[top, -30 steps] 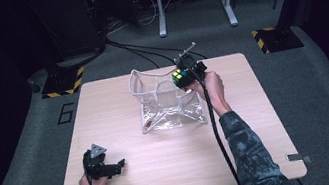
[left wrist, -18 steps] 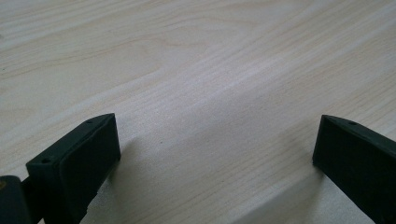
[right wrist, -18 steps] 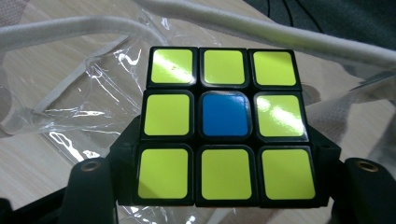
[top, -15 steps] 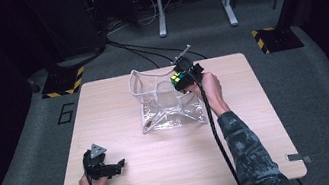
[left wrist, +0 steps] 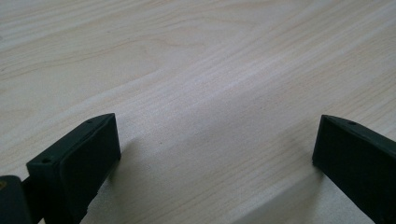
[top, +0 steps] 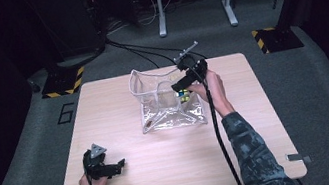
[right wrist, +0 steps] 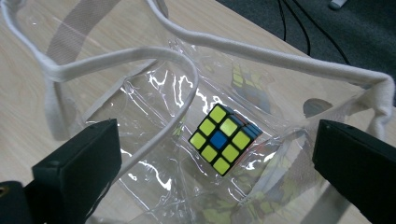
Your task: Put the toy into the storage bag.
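Rubik's cube [right wrist: 224,138] now lies free inside the clear plastic tote bag [top: 171,106], between your right gripper's [right wrist: 215,154] jaws but beyond their tips and touching neither. A second ago, in the high view, the cube sat right at that gripper's tip above the bag's rim; now it shows lower, through the bag's wall, while the jaws stand spread wide with nothing in them. Judging by that, the drop is made and the cube is packed; what remains is for you to lift the right gripper out without snagging the white webbing handle [right wrist: 154,56] that loops just ahead of its left-hand jaw.

Your left gripper [left wrist: 215,154] has not shifted over that second: it rests near the table's front left corner, well apart from the bag, jaws parted and empty over bare wooden table [left wrist: 196,70].

Count: one cube, one bag with two webbing handles, two grippers, one table. The faint coloured patches on the bag's film beyond the cube look like its reflections, not further cubes.
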{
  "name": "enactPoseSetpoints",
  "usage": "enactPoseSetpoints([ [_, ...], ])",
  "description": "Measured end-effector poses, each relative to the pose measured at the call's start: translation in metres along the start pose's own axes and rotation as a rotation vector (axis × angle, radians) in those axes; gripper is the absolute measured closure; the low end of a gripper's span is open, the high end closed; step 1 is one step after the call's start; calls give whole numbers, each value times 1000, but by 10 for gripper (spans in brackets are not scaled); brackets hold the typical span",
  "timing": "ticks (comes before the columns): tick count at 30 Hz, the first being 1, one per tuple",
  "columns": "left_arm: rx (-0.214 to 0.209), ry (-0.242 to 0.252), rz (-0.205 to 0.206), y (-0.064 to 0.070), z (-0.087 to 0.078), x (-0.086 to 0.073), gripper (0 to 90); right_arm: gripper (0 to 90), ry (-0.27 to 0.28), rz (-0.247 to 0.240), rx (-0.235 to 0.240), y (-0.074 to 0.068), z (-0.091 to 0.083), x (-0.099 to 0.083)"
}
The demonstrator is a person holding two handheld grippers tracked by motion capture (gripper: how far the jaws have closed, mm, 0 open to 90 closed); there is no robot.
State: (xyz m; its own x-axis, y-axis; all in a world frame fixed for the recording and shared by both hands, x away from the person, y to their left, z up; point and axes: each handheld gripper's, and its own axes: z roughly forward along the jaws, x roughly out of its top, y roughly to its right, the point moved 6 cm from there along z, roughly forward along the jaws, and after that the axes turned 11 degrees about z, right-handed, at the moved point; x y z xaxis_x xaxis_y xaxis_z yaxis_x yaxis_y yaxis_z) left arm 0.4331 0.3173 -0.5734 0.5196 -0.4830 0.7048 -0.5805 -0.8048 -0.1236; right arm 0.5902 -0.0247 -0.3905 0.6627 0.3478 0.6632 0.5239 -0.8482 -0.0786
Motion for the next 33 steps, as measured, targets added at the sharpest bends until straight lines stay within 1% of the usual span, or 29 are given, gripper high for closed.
enactPoseSetpoints([
  [2, 0, 0, -1, 0, 0, 0, 7, 0, 11, 3, 3, -2, -5, -1],
  [3, 0, 0, 0, 0, 0, 0, 7, 0, 16, -10, -4, -2, -7, -2],
  [7, 0, 1, 0, 0, 0, 0, 7, 0, 18, -18, -10, -5, -14, -8],
  [9, 0, 0, 0, 0, 0, 0, 7, 0, 21, -33, -15, -5, -18, -11],
  [12, 1, 0, 0, 0, 0, 0, 6, 0, 32, -15, -16, -3, -25, -14],
  [13, 3, -3, 10, -1, 0, 0, 6, 0, 44, -18, -19, -2, -28, -15],
  [17, 6, -5, 16, -1, 0, 0, 7, 0, 59, -8, -22, -1, -36, -22],
  [18, 4, -3, 10, -1, 0, 0, 6, 0, 58, -3, -23, -1, -38, -25],
  [19, 5, -4, 12, -1, 0, 0, 6, 0, 65, -12, -26, 0, -39, -26],
  [21, 3, -3, 12, -1, 0, 0, 7, 0, 58, -12, -22, 0, -42, -32],
  [22, 2, -4, 13, -1, 0, 0, 7, 0, 67, -12, -25, -1, -43, -34],
  [23, 5, -4, 11, -1, 0, 0, 7, 0, 64, -12, -26, -1, -44, -37],
  [25, 3, -3, 12, -1, 0, 0, 7, 0, 62, -23, -33, -1, -46, -43],
  [26, 3, -3, 12, -1, 0, 0, 7, 0, 61, -17, -35, -2, -47, -46],
  [28, 3, -3, 12, -1, 0, 0, 7, 0, 70, -25, -36, 0, -49, -52],
  [30, 5, -5, 19, -2, 0, 0, 6, 0, 64, -9, -40, 1, -53, -60],
  [31, 6, -5, 17, -1, 0, 0, 7, 0, 68, -25, -42, 2, -54, -62],
  [32, 5, -5, 19, -2, 0, 0, 7, 0, 80, -20, -45, 2, -55, -65],
  [33, 4, -5, 20, -2, -1, 0, 7, 0, 77, -14, -47, 3, -57, -70],
])
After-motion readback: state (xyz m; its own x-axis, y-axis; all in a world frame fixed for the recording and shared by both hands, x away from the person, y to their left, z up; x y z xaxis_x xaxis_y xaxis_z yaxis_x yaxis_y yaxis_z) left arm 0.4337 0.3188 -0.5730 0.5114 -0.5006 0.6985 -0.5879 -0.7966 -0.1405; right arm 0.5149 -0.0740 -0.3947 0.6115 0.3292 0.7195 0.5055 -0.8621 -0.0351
